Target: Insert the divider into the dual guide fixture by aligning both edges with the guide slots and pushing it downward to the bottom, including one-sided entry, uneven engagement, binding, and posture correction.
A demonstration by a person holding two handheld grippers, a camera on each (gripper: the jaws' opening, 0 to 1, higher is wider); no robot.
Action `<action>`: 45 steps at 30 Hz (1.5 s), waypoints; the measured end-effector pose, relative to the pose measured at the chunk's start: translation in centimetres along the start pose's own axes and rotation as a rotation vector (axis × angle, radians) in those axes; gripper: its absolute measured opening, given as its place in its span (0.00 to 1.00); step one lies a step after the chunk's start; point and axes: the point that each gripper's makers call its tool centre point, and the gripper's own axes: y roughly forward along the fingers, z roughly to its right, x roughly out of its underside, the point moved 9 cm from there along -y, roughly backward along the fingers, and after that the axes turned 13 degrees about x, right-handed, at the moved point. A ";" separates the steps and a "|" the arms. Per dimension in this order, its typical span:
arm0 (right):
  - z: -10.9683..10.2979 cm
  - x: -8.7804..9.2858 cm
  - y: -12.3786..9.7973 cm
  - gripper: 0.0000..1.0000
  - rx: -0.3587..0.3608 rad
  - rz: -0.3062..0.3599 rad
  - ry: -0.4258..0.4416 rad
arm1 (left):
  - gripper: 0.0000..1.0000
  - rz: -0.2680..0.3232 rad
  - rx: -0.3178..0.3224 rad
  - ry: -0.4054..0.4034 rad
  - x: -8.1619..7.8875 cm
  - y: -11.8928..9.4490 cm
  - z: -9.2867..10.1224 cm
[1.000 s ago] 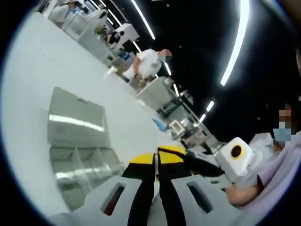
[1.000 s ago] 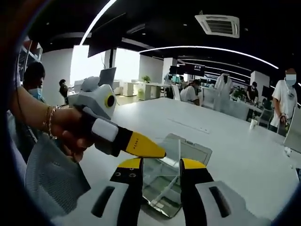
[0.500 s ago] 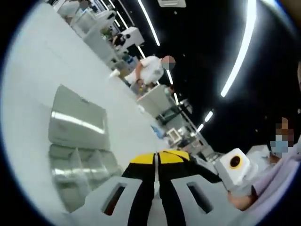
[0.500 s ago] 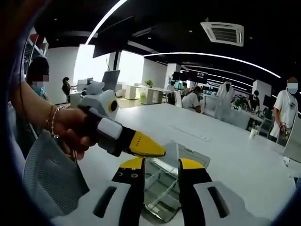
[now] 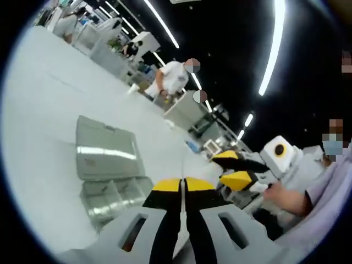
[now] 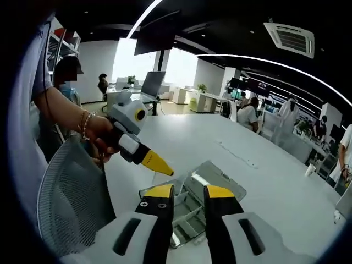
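A clear plastic compartment box (image 6: 192, 206) lies on a white table (image 6: 264, 176), just beyond the yellow tips of the right gripper (image 6: 186, 191). Its hinged lid lies folded back flat on the far side, shiny and see-through. Inside, thin clear walls split the tray into several small cells; whether anything lies in them cannot be told.

In the left gripper view the same box (image 5: 113, 190) sits left of and just past the left gripper (image 5: 183, 185), lid (image 5: 107, 157) flat beyond the tray.

The left gripper's yellow tips press together on a thin pale sheet edge, seemingly the divider (image 5: 182, 242), running down between the black jaws. The right gripper's jaws stand apart, holding nothing.

A mesh chair back (image 6: 71, 203) stands left of the right gripper.
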 end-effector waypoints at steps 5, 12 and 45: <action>0.0 -0.5 0.4 0.17 -0.100 -0.040 -0.098 | 0.00 -0.097 0.009 0.108 -0.1 0.1 0.4; 0.0 -1.1 0.9 0.17 -0.163 -0.075 -0.188 | 0.00 -0.287 0.067 0.362 0.0 1.1 1.5; -1.2 -0.6 2.9 0.00 -0.407 -0.259 -0.545 | 0.00 -0.647 0.197 0.813 0.2 3.8 3.0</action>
